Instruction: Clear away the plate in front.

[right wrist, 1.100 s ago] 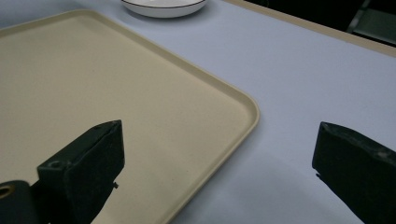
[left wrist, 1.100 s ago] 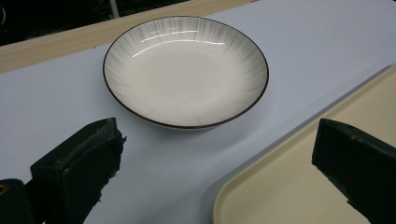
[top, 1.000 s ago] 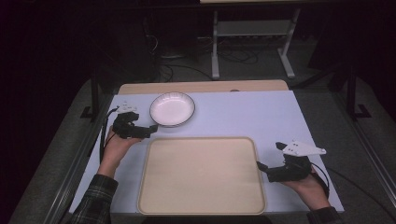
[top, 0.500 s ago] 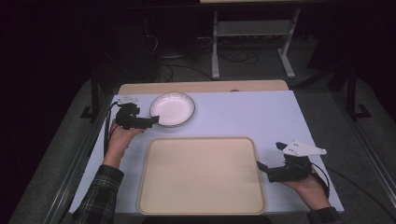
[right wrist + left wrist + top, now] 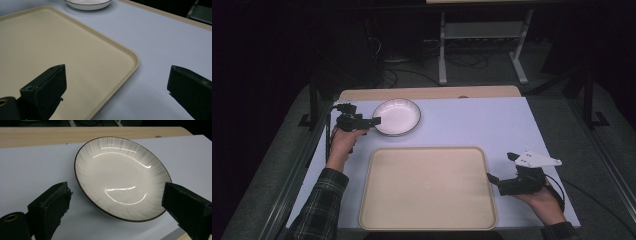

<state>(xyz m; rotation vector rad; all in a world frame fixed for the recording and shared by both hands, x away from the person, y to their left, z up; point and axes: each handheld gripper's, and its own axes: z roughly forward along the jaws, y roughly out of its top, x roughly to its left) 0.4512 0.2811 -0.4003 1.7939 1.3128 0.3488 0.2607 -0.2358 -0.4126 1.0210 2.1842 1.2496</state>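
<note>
A shallow white plate with a thin dark rim sits at the back left of the white table. My left gripper is at the plate's left edge, open; in the left gripper view the plate lies between and just beyond the wide-apart jaws. A bare beige tray lies at the front middle. My right gripper rests at the tray's right edge, open, its jaws straddling the tray's rim. Nothing is held by either gripper.
A wooden strip runs along the table's far edge. Behind the table stands a metal rack on a dark floor. The white tabletop right of the plate is bare.
My left gripper has moved forward and to the right, from beside the tray's back left corner up to the plate's left edge. The right gripper has stayed put.
</note>
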